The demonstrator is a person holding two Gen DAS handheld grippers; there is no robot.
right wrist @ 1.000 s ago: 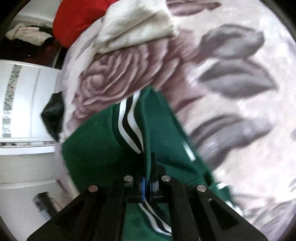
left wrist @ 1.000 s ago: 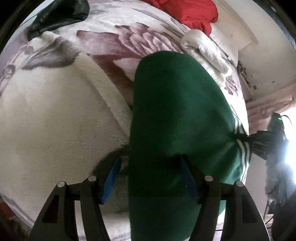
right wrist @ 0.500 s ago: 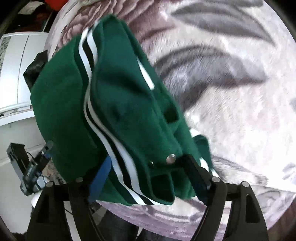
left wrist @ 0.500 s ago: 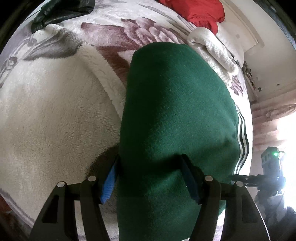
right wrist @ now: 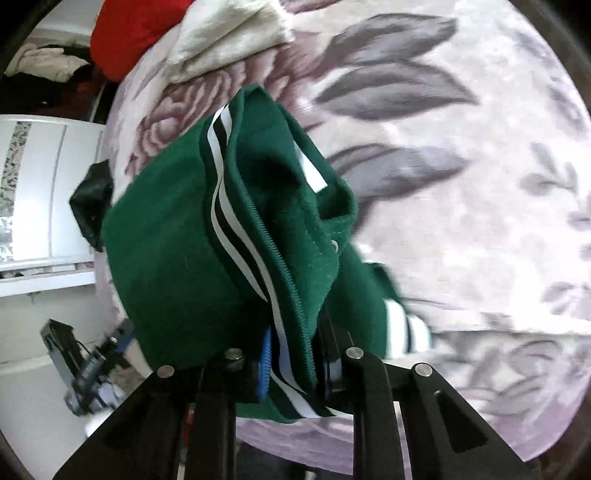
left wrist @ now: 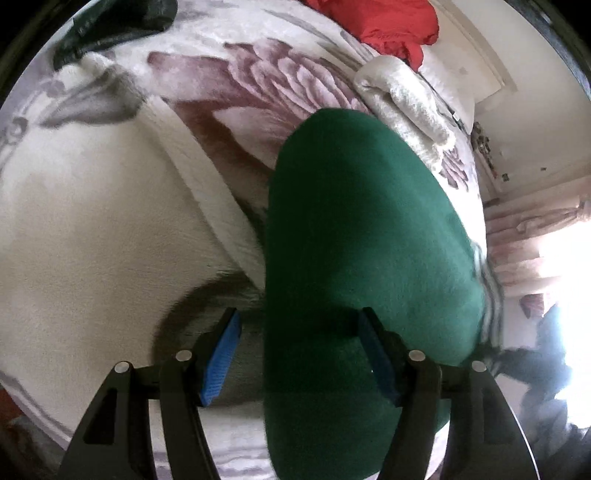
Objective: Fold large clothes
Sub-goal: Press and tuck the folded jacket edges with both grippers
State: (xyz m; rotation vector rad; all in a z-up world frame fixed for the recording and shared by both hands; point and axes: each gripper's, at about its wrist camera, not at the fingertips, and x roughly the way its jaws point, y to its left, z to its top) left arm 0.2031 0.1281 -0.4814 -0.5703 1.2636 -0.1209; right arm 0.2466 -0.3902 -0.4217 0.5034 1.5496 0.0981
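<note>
A green jacket (left wrist: 362, 258) with white and black stripes lies bunched on a floral bed blanket (left wrist: 229, 85). My left gripper (left wrist: 299, 354) is open, and the jacket's smooth green back runs between its fingers. In the right wrist view the jacket (right wrist: 177, 251) shows its zipper and stripes. My right gripper (right wrist: 295, 362) is shut on the jacket's zipper edge and holds it above the blanket (right wrist: 461, 221).
A cream fleece garment (left wrist: 81, 236) lies left of the jacket. A rolled cream towel (left wrist: 402, 99), a red cloth (left wrist: 388, 26) and a black item (left wrist: 110, 26) lie at the bed's far side. A white cabinet (right wrist: 40, 192) stands beside the bed.
My right gripper was open half a second ago and has closed on the jacket's striped zipper edge. The left gripper stays open, with the jacket shifted slightly to the right.
</note>
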